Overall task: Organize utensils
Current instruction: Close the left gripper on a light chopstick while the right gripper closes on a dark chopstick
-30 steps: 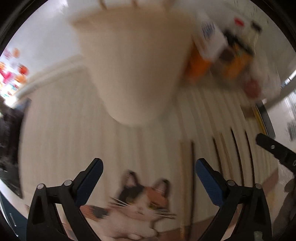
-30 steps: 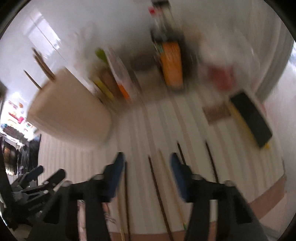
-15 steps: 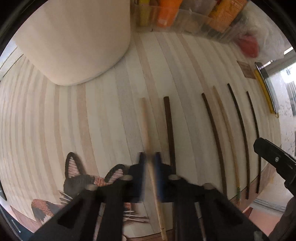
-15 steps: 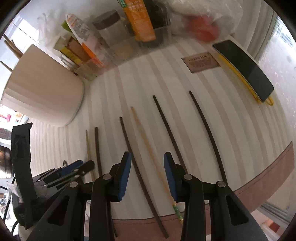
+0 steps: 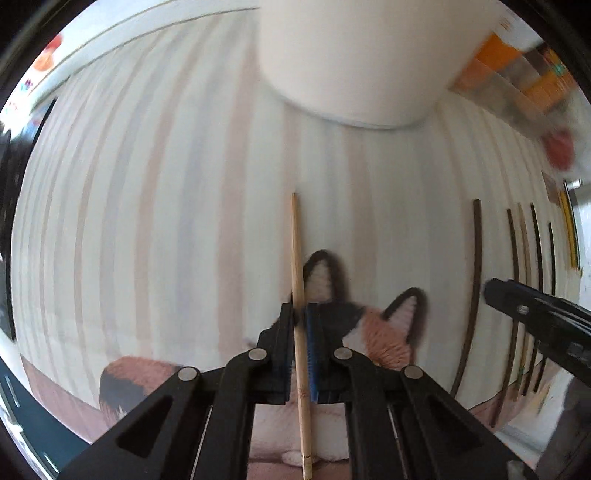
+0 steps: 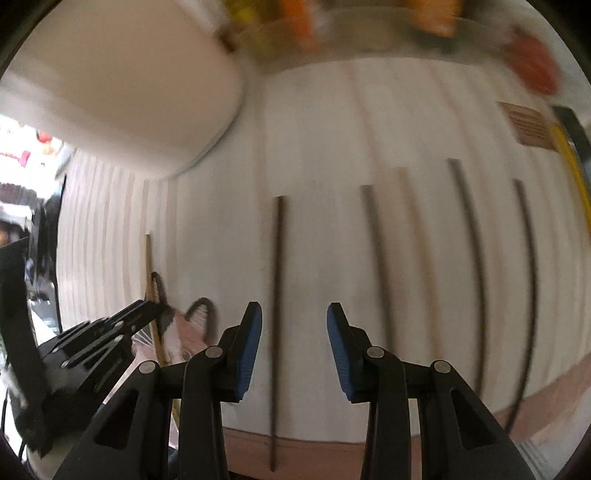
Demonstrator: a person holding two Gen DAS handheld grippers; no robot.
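At the bottom centre of the left wrist view, the left gripper (image 5: pixel 302 314) is clamped on a pale wooden chopstick (image 5: pixel 298 295), which runs straight up the frame from between its blue pads (image 5: pixel 312 350) over a striped cream table mat (image 5: pixel 147 221) printed with a calico cat (image 5: pixel 384 332). Low in the right wrist view, the right gripper (image 6: pixel 294 325) is partly open with nothing in it (its jaws have just been closing a little), and a dark brown chopstick (image 6: pixel 276 314) lies on the mat just inside its left pad, untouched. Right of it four more chopsticks (image 6: pixel 469 258) lie side by side, apart. Farther up, a large cream round container (image 5: pixel 354 59) stands on the mat. Blurred packages (image 6: pixel 332 26) line the top edge.
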